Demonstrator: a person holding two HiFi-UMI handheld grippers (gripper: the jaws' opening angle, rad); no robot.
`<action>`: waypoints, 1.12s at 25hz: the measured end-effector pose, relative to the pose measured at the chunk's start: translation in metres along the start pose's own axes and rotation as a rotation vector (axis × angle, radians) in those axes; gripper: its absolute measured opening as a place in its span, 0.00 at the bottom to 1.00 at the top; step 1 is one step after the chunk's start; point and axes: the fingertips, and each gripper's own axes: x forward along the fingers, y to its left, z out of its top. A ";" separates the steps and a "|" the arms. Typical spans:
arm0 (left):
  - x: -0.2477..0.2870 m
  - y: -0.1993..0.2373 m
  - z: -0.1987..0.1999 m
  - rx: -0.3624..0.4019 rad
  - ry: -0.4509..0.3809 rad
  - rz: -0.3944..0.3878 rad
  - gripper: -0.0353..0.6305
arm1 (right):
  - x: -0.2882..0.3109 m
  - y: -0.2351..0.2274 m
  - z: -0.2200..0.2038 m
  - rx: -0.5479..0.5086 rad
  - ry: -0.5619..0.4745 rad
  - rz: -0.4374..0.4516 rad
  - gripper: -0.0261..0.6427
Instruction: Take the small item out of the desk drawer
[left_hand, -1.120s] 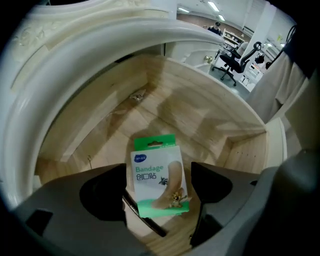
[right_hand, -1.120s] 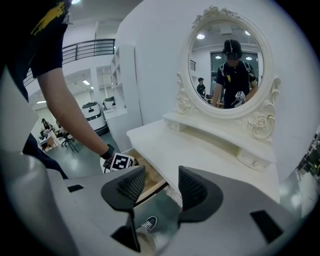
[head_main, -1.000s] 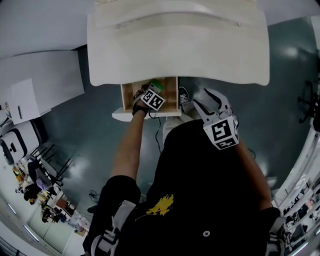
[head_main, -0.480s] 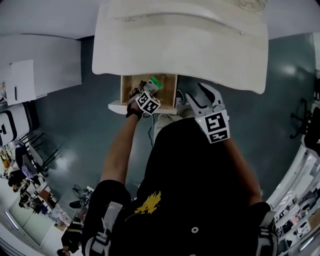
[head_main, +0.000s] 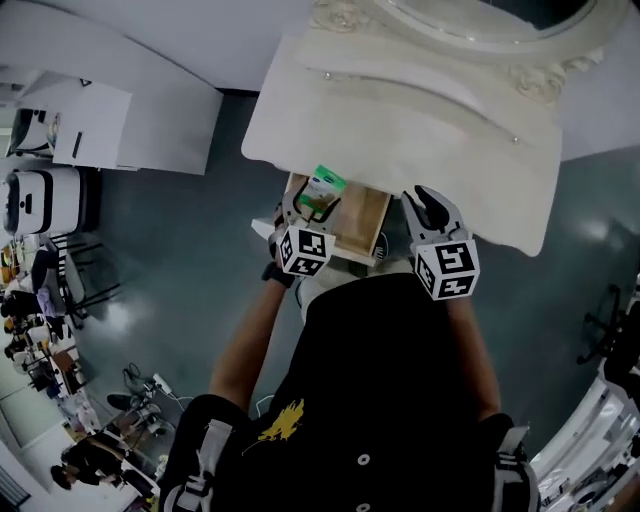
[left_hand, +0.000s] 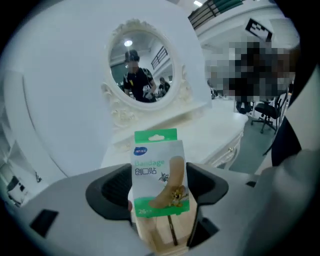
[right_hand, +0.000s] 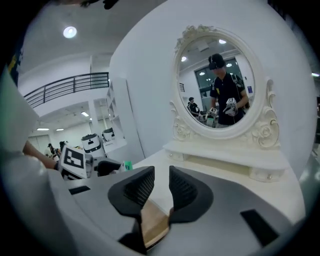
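Jaws of my left gripper (head_main: 305, 212) stand wide but are clamped on the lower half of the bandage box (left_hand: 156, 172), having just been closing onto it; the box stands upright between the pads, its green top poking out at 12 o'clock. Jaws of my right gripper (right_hand: 161, 187) have just been closing too and are nearly together with nothing between them.

In the head view the box hangs over the open wooden drawer (head_main: 360, 225), seemingly lifted out of it, right by the white bench (head_main: 420, 110) front edge.

My worries:
- the grip is low on a thin card box; a quick swing could pivot it between the pads or let it slide out and drop back into the drawer;
- the bench edge sits at 12 o'clock of the box; pushing forward or up could catch the free top against it;
- the right gripper hovers at 3 o'clock near the drawer's right wall; crowding in could bump that wall or the other gripper.

Open room is at 6 o'clock, toward my body, and at 9 o'clock over bare floor; the oval mirror (right_hand: 217, 82) closes the far side.
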 end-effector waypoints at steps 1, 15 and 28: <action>-0.013 0.007 0.016 -0.011 -0.043 0.017 0.57 | 0.002 0.002 0.011 -0.027 -0.015 0.001 0.19; -0.138 0.070 0.160 -0.072 -0.423 0.119 0.57 | -0.026 0.051 0.113 -0.088 -0.282 -0.052 0.09; -0.190 0.070 0.177 -0.222 -0.525 0.153 0.57 | -0.054 0.081 0.127 -0.184 -0.312 0.027 0.06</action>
